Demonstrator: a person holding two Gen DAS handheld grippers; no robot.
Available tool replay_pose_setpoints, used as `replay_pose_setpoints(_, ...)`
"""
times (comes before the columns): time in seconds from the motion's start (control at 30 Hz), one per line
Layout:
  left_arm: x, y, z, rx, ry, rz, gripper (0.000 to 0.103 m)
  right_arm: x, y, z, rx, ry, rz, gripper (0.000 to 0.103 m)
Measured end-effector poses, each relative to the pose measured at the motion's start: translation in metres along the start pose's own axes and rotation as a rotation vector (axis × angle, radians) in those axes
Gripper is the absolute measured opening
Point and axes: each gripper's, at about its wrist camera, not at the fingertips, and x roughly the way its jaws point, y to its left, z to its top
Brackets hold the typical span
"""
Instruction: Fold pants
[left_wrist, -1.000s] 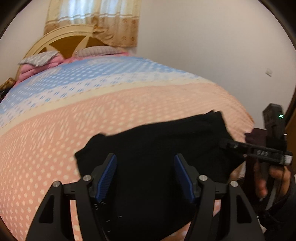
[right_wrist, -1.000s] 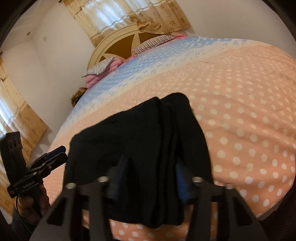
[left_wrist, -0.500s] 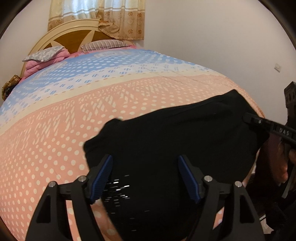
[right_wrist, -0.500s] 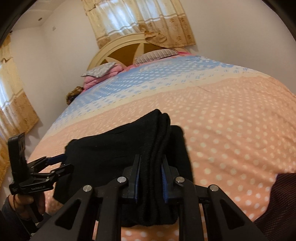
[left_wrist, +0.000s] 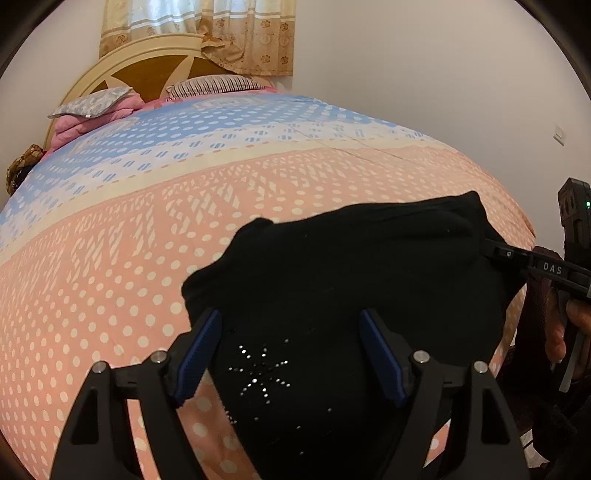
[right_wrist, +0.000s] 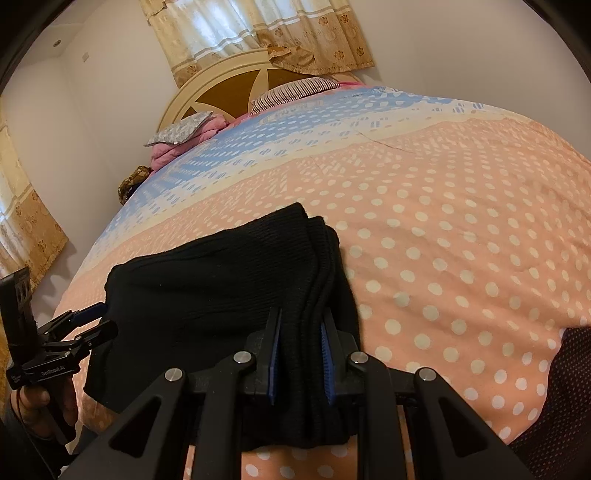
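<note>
The right gripper (right_wrist: 300, 360) has its jaws clamped on the stacked, ribbed edge of the black pants (right_wrist: 221, 288), the blue pads pressing the layers from both sides. The left gripper (left_wrist: 290, 354) has its jaws spread wide over the folded cloth, holding nothing, with a starburst of small studs (left_wrist: 260, 373) between them. The pants lie folded in a compact bundle at the near edge of the bed (left_wrist: 258, 199), on its peach, white-dotted cover (right_wrist: 461, 240). Further up the cover turns blue, and pillows (left_wrist: 207, 85) rest against a cream headboard (right_wrist: 229, 85) beneath patterned curtains (right_wrist: 258, 29).
</note>
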Motion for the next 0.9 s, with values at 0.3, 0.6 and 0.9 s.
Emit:
replay_pose_setpoints(0.3,-0.004,0.005,-0.007,-0.025,-0.001,-0.014,0.08,-0.034,0.008,0.027,-0.036,-0.085,-0.09,0.045)
replay_pose_setpoints(0.6,-0.01,0.012,-0.022,-0.056,0.009,-0.016,0.087,0.011,0.137,0.047,-0.286,0.133,0.445,0.045)
replay_pose_setpoints(0.9,-0.001,0.02,-0.027,-0.1,0.027,-0.051,0.091,0.098,0.122,0.04,-0.189,0.28,0.43,0.04)
